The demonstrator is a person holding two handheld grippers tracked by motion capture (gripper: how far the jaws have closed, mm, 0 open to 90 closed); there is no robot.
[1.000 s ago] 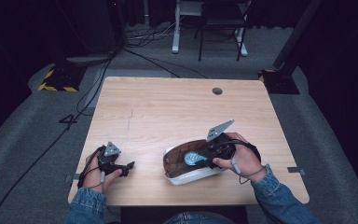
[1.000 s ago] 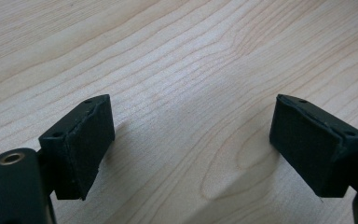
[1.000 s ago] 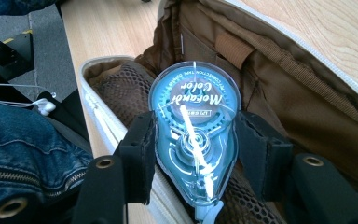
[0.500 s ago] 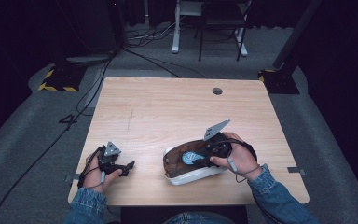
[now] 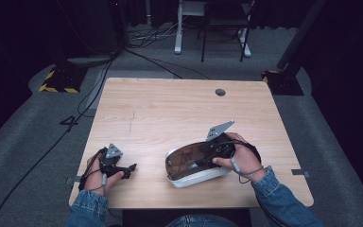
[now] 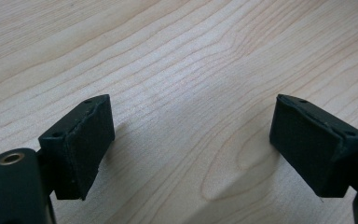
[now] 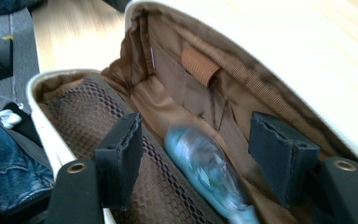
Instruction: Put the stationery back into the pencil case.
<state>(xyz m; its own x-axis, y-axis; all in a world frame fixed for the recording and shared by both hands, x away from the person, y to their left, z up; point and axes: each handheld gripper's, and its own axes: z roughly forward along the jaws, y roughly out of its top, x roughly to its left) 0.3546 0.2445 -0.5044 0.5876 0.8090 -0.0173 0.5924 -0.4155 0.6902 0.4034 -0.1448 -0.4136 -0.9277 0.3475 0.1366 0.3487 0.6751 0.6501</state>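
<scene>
Pale wood-grain worktop [image 5: 179, 109], rectangular, round dark grommet [image 5: 220, 92] near far edge. White hard-shell case with brown fabric lining [image 5: 189, 163], open, lying at near right of worktop; mesh pocket on one inner wall, brown elastic loop [image 7: 199, 65] on the other. Blue-and-clear elongated item [image 7: 205, 175], blurred, inside case between the fingers, untouched by either. Right gripper [image 7: 205, 154] reaching into case, fingers wide apart. Left gripper [image 6: 191, 149] at near left, resting low on bare wood well apart from case, fingers wide, empty.
</scene>
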